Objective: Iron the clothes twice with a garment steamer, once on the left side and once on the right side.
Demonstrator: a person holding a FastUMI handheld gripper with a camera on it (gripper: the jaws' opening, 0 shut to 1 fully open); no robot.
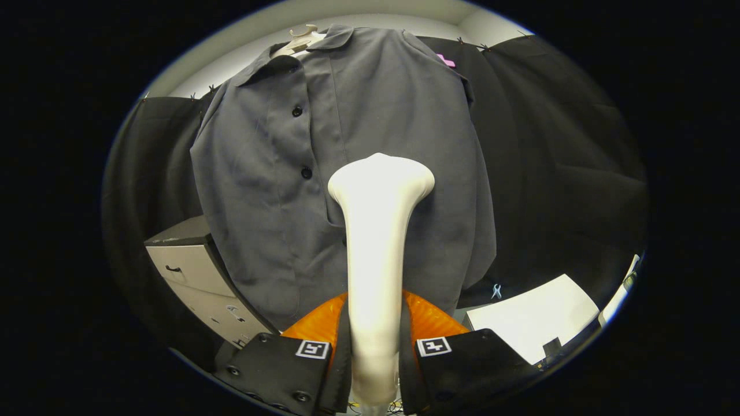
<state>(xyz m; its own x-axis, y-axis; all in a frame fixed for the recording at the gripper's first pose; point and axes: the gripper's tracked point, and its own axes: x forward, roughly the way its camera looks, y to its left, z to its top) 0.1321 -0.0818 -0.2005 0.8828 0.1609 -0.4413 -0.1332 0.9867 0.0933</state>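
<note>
Gripper (374, 346) clamped on the white plastic garment steamer (376, 242), its flared head against the hanging grey button-front shirt (381, 110), right of 2 buttons.

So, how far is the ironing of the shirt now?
Done: the gripper is shut on the white garment steamer, both jaws pressing its handle. In hand: the steamer head is against the grey shirt on its hanger, just right of the button placket, about mid-height. Left: one frame cannot show whether either pass is finished, so count both sides as open.
</note>
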